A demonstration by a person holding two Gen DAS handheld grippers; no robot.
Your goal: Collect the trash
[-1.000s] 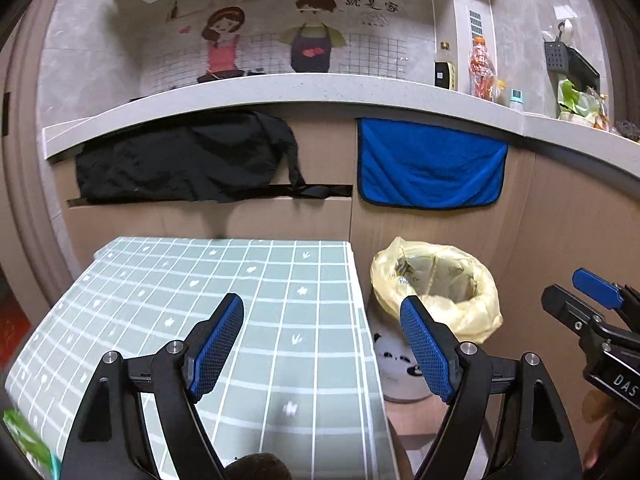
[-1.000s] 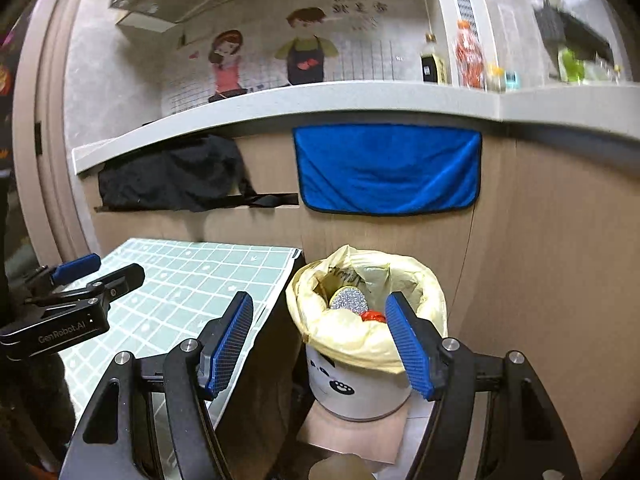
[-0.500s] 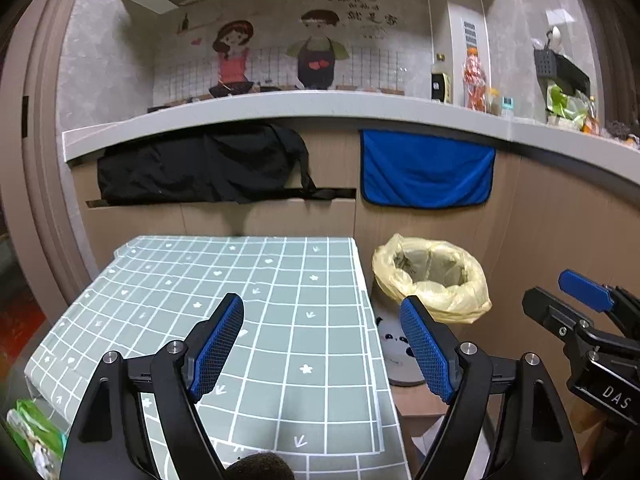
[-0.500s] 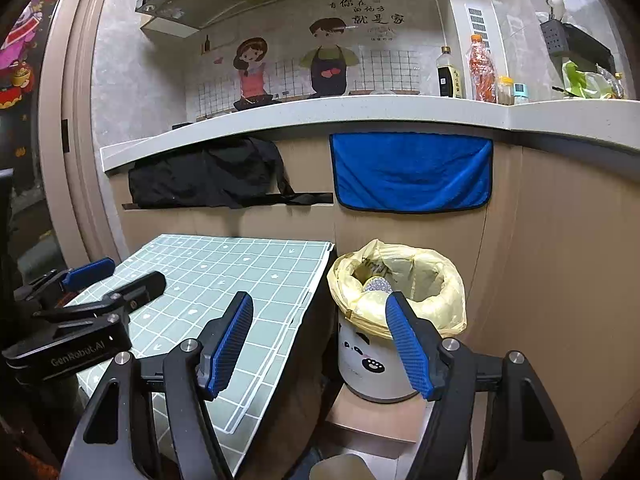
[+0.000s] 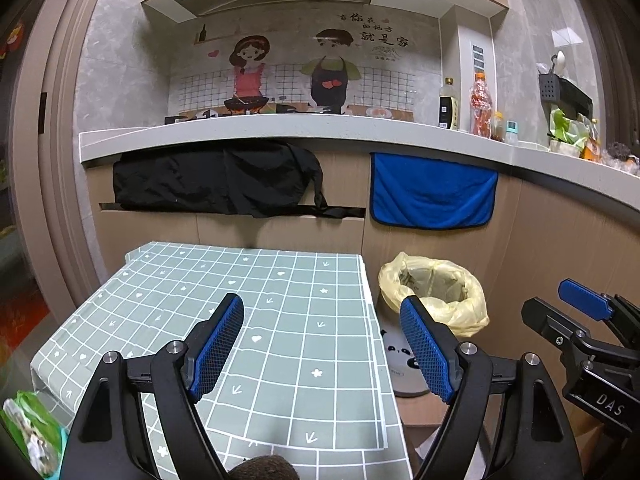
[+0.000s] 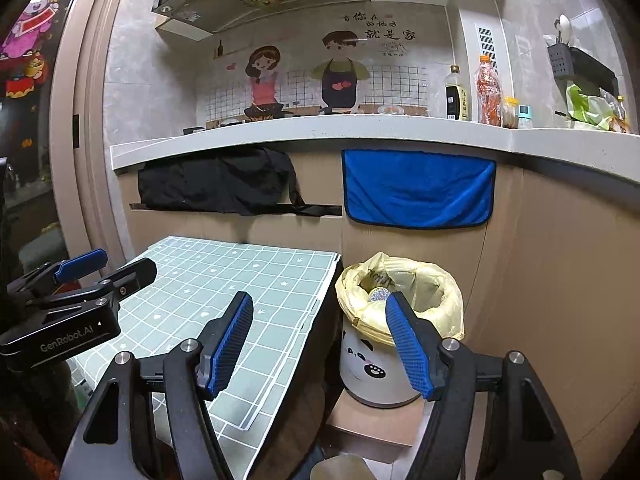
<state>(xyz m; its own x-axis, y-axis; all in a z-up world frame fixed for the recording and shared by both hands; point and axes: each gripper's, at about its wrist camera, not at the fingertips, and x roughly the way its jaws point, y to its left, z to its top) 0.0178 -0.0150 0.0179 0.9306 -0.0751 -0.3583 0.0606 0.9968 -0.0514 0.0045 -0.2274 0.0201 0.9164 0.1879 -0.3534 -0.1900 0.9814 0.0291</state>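
A white panda-print trash bin (image 6: 374,364) lined with a yellow bag (image 6: 448,300) stands right of the table; a crumpled foil ball (image 6: 378,294) lies inside. The bin also shows in the left wrist view (image 5: 404,356) with its yellow bag (image 5: 460,300). My left gripper (image 5: 322,346) is open and empty above the green checked tablecloth (image 5: 280,300). My right gripper (image 6: 320,344) is open and empty, hovering between the table edge and the bin. A green wrapper (image 5: 30,436) lies at the table's near left corner.
Behind the table is a wooden cabinet front with a black cloth (image 5: 216,184) and a blue towel (image 5: 432,192) hanging from the counter (image 5: 280,128). Bottles (image 5: 480,104) stand on the counter. The bin sits on a brown cardboard box (image 6: 368,420).
Both grippers have pulled back and up from the bin and table; the scene looks smaller and farther. Both jaws stay open and empty.
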